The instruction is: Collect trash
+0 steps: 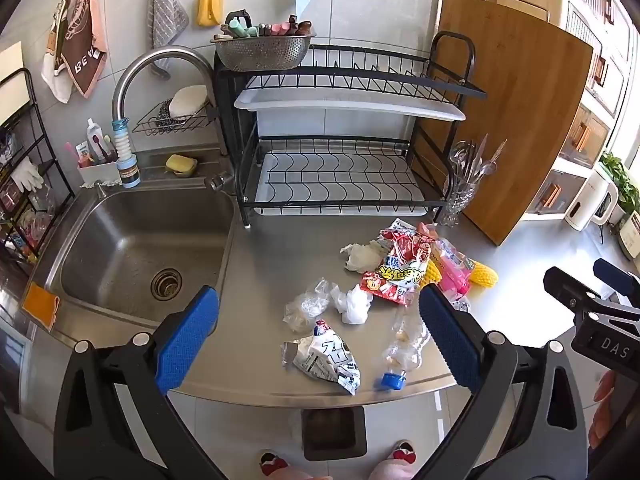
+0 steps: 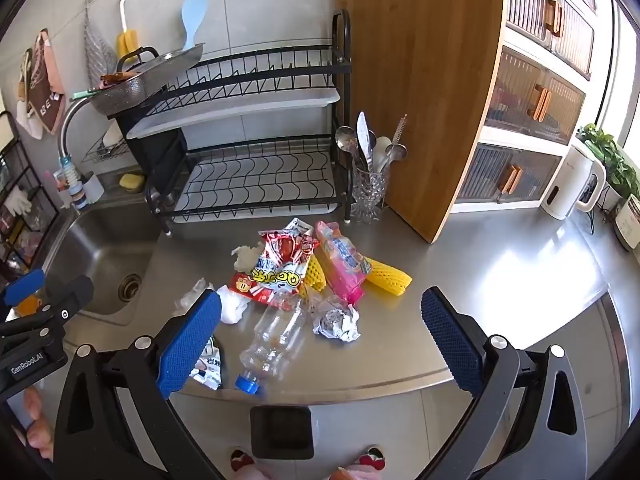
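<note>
Crumpled wrappers (image 2: 276,270), tissues (image 1: 354,304) and a flattened clear bottle (image 2: 276,336) litter the steel counter (image 2: 500,280).

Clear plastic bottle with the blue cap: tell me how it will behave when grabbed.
The clear plastic bottle with the blue cap looks empty and crumpled, so probably light and yielding under squeeze. Lying on its side near the steel counter edge, it may roll or slide off if nudged.

red snack bag (image 2: 276,270), yellow foam net (image 2: 390,279), blue bottle cap (image 2: 247,385)
</note>
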Demonstrator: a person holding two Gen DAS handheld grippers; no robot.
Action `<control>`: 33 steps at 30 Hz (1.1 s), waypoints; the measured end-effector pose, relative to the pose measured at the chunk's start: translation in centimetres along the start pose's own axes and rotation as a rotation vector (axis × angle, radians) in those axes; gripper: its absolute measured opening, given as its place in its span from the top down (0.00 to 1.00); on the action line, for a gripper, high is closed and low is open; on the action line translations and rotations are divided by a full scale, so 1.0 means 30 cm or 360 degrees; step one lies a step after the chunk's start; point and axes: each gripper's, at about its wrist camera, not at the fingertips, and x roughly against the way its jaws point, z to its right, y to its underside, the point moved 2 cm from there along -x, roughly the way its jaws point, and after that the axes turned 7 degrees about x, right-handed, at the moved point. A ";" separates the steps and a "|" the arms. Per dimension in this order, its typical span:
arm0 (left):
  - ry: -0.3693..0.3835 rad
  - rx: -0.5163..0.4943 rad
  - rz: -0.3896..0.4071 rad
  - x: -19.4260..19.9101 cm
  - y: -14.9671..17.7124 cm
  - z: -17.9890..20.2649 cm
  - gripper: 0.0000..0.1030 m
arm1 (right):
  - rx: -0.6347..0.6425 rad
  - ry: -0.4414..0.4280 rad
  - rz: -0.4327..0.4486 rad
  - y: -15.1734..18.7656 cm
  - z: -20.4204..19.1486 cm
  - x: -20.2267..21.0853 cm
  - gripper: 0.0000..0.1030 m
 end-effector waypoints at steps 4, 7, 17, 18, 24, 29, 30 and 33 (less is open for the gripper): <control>0.0013 0.0007 0.0002 0.001 0.000 0.000 0.08 | -0.0003 -0.0007 0.0000 -0.001 0.000 -0.001 0.03; 0.0012 0.0007 -0.0002 -0.001 -0.002 0.000 0.08 | -0.0007 -0.0010 0.0001 -0.001 0.001 0.000 0.03; 0.0018 0.0000 0.0009 0.000 0.001 -0.006 0.08 | -0.0014 -0.0001 0.0005 0.002 0.014 0.005 0.03; 0.0018 -0.0002 0.0006 -0.002 0.000 -0.007 0.08 | -0.0016 0.0001 0.0004 0.002 0.015 0.005 0.03; 0.0016 -0.0007 0.0003 0.001 -0.002 0.018 0.08 | -0.0021 0.0008 0.0013 0.007 0.018 0.008 0.03; 0.0016 -0.0001 0.0001 -0.003 -0.013 0.019 0.08 | -0.0017 0.0011 0.0008 0.008 0.018 0.009 0.03; 0.0017 0.0000 0.0005 -0.002 -0.002 0.015 0.08 | -0.0018 0.0012 0.0010 0.008 0.018 0.010 0.03; 0.0019 -0.0003 0.0015 0.003 0.004 0.012 0.08 | -0.0018 0.0012 0.0015 0.008 0.016 0.010 0.03</control>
